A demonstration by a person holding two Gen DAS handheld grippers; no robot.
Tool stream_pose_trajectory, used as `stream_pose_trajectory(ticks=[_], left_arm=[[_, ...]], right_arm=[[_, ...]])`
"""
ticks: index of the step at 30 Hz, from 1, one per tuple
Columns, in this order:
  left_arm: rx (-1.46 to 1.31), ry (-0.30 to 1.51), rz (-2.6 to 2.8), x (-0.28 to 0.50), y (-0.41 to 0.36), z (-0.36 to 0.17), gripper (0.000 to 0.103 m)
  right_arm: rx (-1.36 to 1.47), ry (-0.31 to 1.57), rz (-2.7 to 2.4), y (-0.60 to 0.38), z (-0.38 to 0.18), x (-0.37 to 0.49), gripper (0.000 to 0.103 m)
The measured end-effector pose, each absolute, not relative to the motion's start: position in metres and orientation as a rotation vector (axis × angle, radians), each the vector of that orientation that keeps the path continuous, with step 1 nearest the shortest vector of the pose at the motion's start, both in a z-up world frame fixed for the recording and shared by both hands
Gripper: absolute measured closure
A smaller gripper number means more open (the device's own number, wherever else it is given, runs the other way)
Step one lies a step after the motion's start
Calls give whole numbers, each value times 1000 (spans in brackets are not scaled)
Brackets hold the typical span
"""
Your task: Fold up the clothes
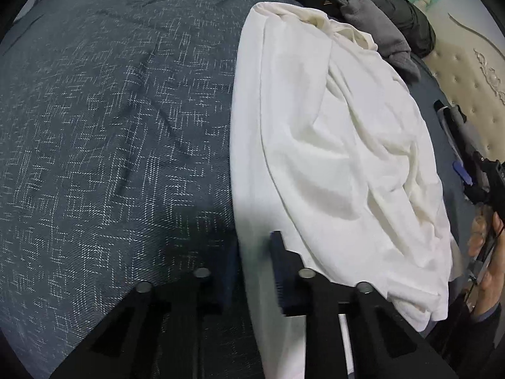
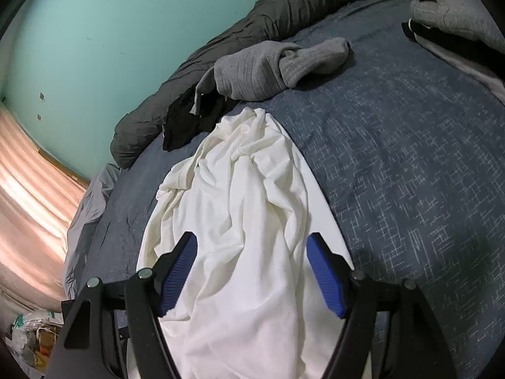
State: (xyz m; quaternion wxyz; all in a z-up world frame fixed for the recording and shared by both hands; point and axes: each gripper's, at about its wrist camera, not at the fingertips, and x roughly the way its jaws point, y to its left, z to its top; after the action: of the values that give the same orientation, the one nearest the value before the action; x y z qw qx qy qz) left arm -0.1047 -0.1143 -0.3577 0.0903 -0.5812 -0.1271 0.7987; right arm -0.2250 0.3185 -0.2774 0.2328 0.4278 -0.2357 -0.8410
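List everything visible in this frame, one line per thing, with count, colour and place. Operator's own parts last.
White garment: one, white, crumpled lengthwise on the bed.
Grey sweater: one, grey, beyond the garment's far end.
Black clothing: one piece, black, beside the sweater.
Dark quilt: one, dark olive-grey, bunched along the wall side.
Bedspread: one, dark blue with white flecks, under everything.
Headboard: one, cream, tufted, at the bed's end.
Wall: teal.
Left tongs: open, at the garment's near edge.
Right tongs: open, straddling the garment.
Hand: one, holding the right tongs.
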Motion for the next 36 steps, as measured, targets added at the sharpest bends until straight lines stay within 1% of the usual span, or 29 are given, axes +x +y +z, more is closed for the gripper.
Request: stream_pose_trajectory(ticks=[2,3,8,13,18,22,27,30,31,32,34,36], left_arm=[[-1718,-374,2379,-104,-118,-354,99],[-1714,-372,2380,-103,-120,-352,100],[-1654,-324,2415,-99,-128,-331,102],[-1606,-343,2535,-110,-172,-298,102],[-1643,-306,2645,-129,-225,-280,102],[-1717,-301,2691,-151,-256,-280,102],[-1736,-345,2707,-161,-277,-284,101],[-1712,-412,2706,-151,-282,-284,88],[-1704,-439,2701,-148,-283,-285,77],[-1710,-463,2681,-143,-280,-291,63],[-1723,-512,2638,-133,-274,-302,50],[-1759,-547,2594,-124,-273,-317,50]], right_arm=[[1181,-647,-2308,318,-279,-225,30],[1181,-646,-2308,318,-279,-225,30],[1185,-659,-2302,319,-281,-225,30],[1190,-653,-2305,320,-282,-225,30],[1196,-636,-2299,316,-283,-225,30],[1203,-628,-2304,315,-285,-226,30],[1214,-612,-2307,313,-287,-226,30],[1217,-608,-2305,311,-288,-227,30],[1217,-608,-2304,311,-288,-227,30],[1216,-609,-2302,310,-287,-227,30],[1214,-608,-2297,309,-287,-227,30],[1211,-608,-2292,308,-286,-226,30]])
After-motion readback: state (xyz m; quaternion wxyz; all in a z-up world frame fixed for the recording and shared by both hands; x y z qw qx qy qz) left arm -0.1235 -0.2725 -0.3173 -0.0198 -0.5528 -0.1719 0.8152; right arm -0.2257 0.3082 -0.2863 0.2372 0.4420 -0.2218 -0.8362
